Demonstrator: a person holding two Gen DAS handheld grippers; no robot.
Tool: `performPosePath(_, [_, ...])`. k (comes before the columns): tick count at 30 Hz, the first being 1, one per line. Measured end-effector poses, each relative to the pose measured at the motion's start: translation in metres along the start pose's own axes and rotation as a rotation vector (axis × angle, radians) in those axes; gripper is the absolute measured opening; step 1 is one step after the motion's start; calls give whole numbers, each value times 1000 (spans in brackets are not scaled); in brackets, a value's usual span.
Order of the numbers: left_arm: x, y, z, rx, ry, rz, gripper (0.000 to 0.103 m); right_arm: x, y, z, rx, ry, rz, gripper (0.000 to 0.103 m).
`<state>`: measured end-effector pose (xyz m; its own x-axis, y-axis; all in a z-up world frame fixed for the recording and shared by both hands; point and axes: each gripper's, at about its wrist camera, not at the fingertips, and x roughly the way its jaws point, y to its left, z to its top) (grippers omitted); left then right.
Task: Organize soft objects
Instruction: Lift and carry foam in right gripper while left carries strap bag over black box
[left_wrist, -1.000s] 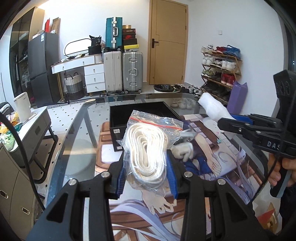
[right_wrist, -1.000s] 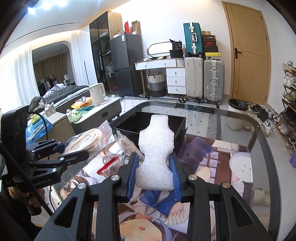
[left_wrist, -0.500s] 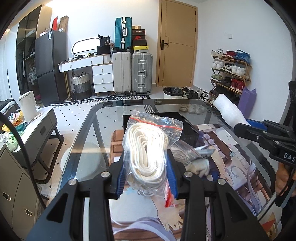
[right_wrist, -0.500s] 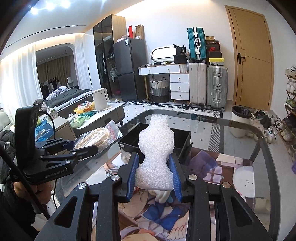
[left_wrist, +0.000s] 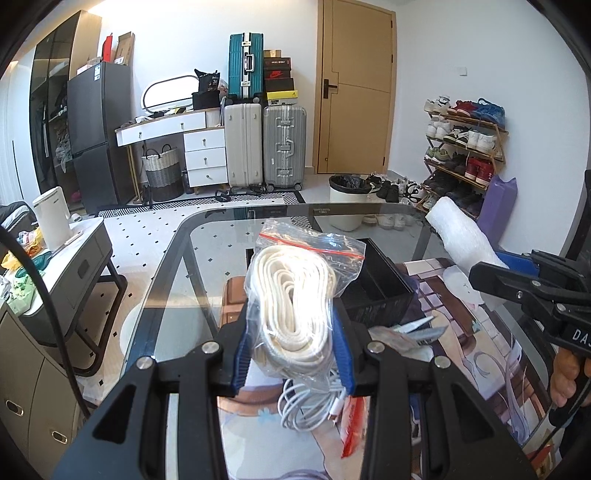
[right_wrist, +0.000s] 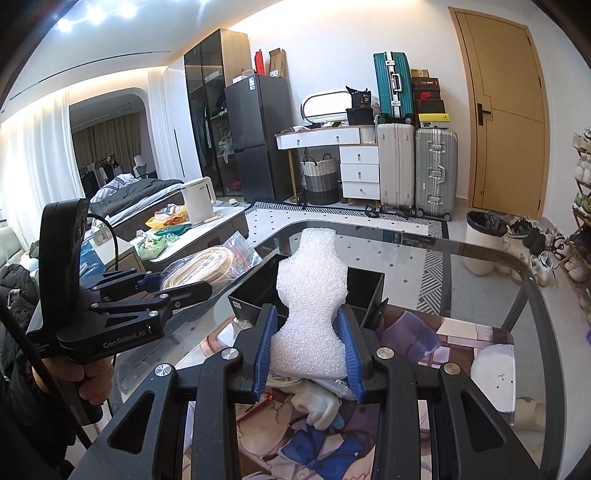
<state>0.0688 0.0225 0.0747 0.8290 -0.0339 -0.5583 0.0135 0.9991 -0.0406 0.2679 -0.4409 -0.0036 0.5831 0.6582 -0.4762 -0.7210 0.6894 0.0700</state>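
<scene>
Left wrist view: the left gripper (left_wrist: 293, 354) clamps a clear zip bag of coiled white strap (left_wrist: 295, 291), held above the glass table (left_wrist: 177, 280), in front of the open black box (left_wrist: 380, 284).
Right wrist view: the right gripper (right_wrist: 307, 352) grips a white foam piece (right_wrist: 312, 310) between its blue pads (right_wrist: 264, 349), raised just before that box.

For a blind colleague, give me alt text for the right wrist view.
The right gripper clamps a white foam piece above a black bin on a glass table. At left, the left gripper holds a bagged white strap.
</scene>
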Motion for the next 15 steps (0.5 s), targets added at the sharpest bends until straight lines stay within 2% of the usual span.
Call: performPosePath(15, [49,21,17,-23,42,-11,37,53,-10,15,-4,66,-16,34])
